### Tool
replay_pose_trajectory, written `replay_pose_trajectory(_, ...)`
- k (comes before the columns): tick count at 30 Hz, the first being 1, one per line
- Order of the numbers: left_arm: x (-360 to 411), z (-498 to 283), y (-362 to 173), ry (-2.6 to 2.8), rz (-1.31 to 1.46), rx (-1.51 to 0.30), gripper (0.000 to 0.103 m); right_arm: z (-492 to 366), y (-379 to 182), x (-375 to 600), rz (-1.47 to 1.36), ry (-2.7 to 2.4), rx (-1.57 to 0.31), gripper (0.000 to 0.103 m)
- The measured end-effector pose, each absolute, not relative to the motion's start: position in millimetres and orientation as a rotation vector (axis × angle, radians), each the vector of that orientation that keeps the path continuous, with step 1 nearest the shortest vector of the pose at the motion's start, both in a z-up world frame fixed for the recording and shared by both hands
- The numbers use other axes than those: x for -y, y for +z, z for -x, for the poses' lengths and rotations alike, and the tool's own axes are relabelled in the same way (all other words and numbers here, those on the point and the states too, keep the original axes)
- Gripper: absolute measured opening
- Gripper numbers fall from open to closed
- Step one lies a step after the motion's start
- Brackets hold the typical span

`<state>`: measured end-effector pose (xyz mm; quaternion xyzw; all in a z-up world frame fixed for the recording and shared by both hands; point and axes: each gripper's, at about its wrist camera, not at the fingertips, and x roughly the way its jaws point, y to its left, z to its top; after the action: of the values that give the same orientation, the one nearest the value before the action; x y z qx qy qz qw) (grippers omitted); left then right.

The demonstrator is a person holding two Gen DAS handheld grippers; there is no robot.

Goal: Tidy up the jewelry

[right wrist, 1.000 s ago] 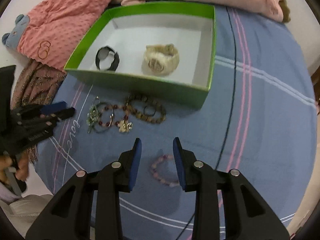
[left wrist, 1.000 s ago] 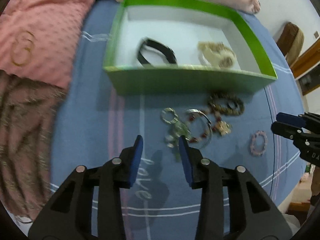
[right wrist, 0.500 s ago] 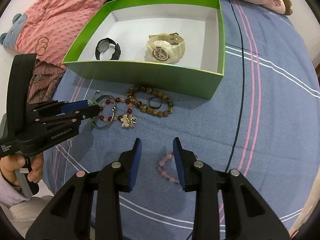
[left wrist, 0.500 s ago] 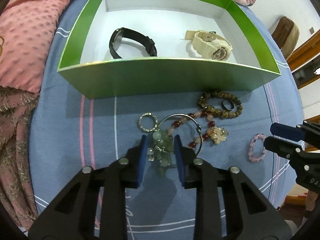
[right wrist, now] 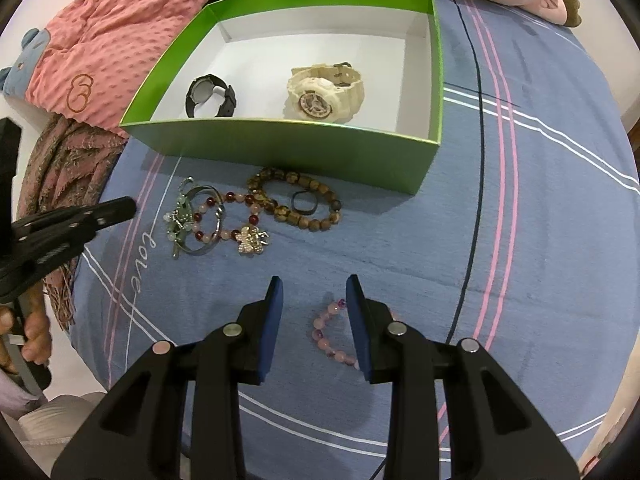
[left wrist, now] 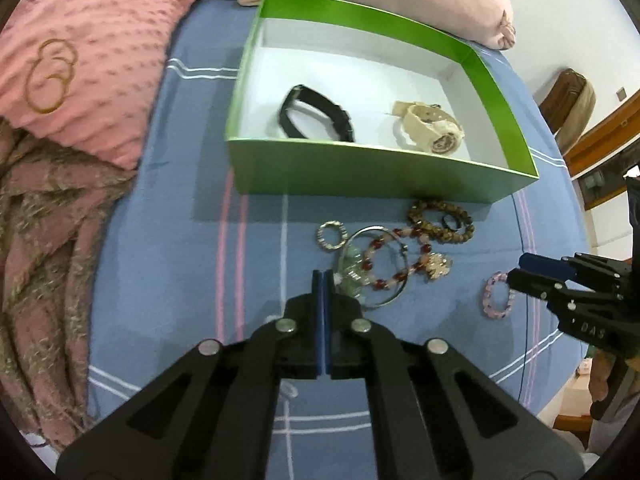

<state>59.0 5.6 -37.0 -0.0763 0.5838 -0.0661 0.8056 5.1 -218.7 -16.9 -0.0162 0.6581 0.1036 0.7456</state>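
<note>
While my left gripper points steeply down at the blue bedsheet, its two blue pads are pressed flat together and I see nothing caught between them. The tips sit just beside the green charm cluster, at its left edge, but I cannot tell if they touch it. This cluster lies tangled with a silver bangle and a red-and-pink bead bracelet that carries a pearly flower charm. A small sparkling ring lies just beside them, and a brown wooden bead bracelet with a small dark ring inside it lies close to the front wall of the green box.

Inside the box, on its white floor, I see a black watch on the left and a cream watch on the right, apart from each other.

My right gripper points straight down with its jaws partly open and empty. The pink bead bracelet lies flat on the sheet under it, partly between the pads and partly hidden behind the right one; the pads do not press on it.

A pink dotted blanket lies at the left of the box.
</note>
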Motion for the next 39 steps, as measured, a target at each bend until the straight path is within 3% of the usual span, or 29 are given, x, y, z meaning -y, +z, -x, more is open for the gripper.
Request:
replay_pose_trajectory(7, 15, -49, -51, -0.205, 0.131, -1.293, 0.001, -2, -18, 215, 0.035, 0.232, -1.444, 0.034)
replay_pose_trajectory(17, 28, -44, -69, -0.241, 0.122, -1.351, 0.012, -1, -20, 223, 0.021, 0.208, -1.450, 0.036)
replay_pose_trajectory(22, 39, -48, -75, -0.226, 0.073, -1.352, 0.012, 3, -23, 226, 0.024, 0.196, -1.462, 0.037)
replay_pose_trajectory(23, 41, -49, -76, -0.226, 0.065, -1.353, 0.012, 4, -24, 227, 0.029, 0.191, -1.464, 0.041)
replay_pose_trajectory(25, 44, -50, -77, -0.228, 0.063, -1.357, 0.012, 8, -23, 231, 0.054, 0.178, -1.460, 0.062)
replay_pose_trajectory(26, 45, -50, -78, -0.226, 0.060, -1.359, 0.012, 10, -23, 232, 0.065, 0.177, -1.462, 0.063)
replay_pose_trajectory(37, 48, -55, -82, -0.220, 0.060, -1.363, 0.012, 15, -44, 246, 0.079, 0.134, -1.517, 0.063)
replay_pose_trajectory(38, 49, -55, -82, -0.218, 0.053, -1.361, 0.012, 15, -44, 247, 0.084, 0.129, -1.515, 0.061)
replay_pose_trajectory(39, 48, -55, -82, -0.220, 0.048, -1.359, 0.012, 15, -46, 247, 0.093, 0.123, -1.519, 0.053)
